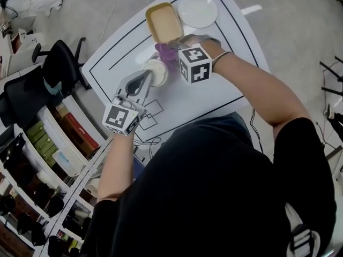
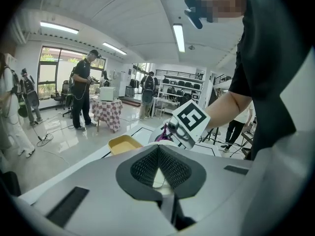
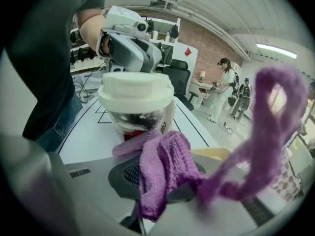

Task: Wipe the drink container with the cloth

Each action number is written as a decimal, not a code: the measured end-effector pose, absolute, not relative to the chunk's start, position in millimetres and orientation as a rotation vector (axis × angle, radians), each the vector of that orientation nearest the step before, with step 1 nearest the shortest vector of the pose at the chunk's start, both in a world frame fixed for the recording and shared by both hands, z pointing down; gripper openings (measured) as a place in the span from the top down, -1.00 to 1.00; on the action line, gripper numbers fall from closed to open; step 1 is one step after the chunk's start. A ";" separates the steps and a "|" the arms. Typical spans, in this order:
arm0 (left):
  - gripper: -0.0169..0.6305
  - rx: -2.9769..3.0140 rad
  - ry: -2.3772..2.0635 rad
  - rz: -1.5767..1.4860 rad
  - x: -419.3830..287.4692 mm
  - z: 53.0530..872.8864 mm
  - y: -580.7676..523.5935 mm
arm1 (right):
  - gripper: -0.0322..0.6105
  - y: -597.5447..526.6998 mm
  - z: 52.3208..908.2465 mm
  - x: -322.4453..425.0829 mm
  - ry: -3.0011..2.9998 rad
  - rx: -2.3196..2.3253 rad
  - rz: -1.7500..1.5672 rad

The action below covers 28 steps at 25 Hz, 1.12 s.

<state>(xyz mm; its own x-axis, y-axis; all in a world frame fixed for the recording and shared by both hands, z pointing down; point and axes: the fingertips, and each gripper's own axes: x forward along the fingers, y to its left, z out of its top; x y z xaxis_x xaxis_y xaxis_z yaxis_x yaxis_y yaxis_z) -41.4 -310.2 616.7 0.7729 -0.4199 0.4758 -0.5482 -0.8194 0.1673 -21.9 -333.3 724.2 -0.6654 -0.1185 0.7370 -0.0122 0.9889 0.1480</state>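
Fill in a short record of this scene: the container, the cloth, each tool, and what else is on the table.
drink container: upright on the white table, white lid on
cloth: purple, against the container's side
right tool: shut on the cloth
left tool: shut, at the container's lid
also on table: yellow tray, white plate
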 end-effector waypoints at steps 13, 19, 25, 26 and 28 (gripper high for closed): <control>0.89 2.680 -0.780 0.613 -45.9 621.3 -311.4 | 0.68 -335.3 786.2 -32.1 -2.172 -0.017 -0.180; 0.88 2.617 -0.768 0.578 -47.8 621.4 -309.7 | 0.67 -329.0 777.9 -22.6 -2.189 0.016 -0.105; 0.88 2.527 -0.747 0.486 -51.7 611.0 -309.1 | 0.67 -327.2 724.8 -4.7 -2.224 0.101 -0.094; 0.88 2.520 -0.748 0.469 -51.8 608.3 -308.6 | 0.67 -328.4 715.1 0.1 -2.220 0.121 -0.105; 0.88 2.514 -0.753 0.427 -53.9 599.1 -307.8 | 0.67 -330.8 694.9 8.1 -2.217 0.166 -0.120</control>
